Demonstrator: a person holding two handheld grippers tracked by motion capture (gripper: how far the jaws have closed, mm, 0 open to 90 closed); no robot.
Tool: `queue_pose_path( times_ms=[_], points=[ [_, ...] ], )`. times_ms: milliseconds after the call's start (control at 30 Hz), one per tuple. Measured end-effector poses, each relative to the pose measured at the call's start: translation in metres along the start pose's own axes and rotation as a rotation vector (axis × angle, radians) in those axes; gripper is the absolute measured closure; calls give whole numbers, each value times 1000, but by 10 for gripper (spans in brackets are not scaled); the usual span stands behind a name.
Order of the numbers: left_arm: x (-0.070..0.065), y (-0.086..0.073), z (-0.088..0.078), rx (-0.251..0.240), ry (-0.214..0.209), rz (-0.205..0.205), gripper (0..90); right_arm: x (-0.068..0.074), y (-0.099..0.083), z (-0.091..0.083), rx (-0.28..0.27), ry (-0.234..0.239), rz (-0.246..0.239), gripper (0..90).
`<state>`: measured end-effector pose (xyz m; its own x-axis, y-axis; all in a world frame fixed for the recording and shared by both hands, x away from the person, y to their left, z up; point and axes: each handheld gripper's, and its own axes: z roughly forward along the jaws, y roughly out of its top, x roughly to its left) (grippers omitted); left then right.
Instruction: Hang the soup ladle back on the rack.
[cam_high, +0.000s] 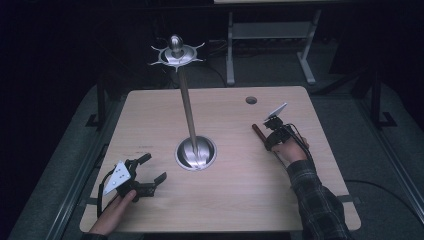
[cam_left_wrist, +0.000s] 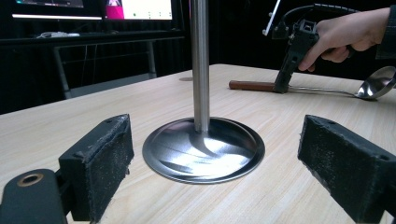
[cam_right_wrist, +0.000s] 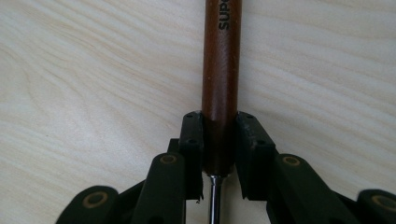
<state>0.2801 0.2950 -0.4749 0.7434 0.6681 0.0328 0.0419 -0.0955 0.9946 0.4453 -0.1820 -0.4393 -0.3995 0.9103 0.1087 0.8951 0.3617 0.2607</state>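
Fingers of the right gripper (cam_right_wrist: 218, 154) clamp the ladle (cam_right_wrist: 221, 84) by its brown handle on the table (cam_high: 240, 195); left gripper (cam_high: 150, 172) fingers spread wide near the stand (cam_left_wrist: 203, 149).

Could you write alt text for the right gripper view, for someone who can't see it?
The right claw has its two black jaws closed against a brown wooden ladle handle lying on a pale wooden table. A thin metal shaft runs out below the handle.

Both grippers are black, with foam-faced pads (cam_left_wrist: 105, 170) and brass-ringed screw holes; each carries a grey three-cornered plate (cam_high: 120, 174) and a trailing black cable (cam_high: 302, 141). The right sleeve (cam_high: 320, 202) is dark plaid
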Motion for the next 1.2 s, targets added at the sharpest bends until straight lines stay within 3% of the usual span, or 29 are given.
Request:
queue_pose_path(
  times_ms=[533, 1033, 1200],
  points=[
    [0, 0, 0, 1, 2, 0, 97, 2, -17, -44, -185, 41, -36, 736],
    [1, 0, 0, 3, 6, -2, 97, 7, -52, -76, -453, 57, -116, 737],
    [1, 0, -1, 3, 7, -4, 97, 11, -61, -85, -511, 76, -136, 737]
  ],
)
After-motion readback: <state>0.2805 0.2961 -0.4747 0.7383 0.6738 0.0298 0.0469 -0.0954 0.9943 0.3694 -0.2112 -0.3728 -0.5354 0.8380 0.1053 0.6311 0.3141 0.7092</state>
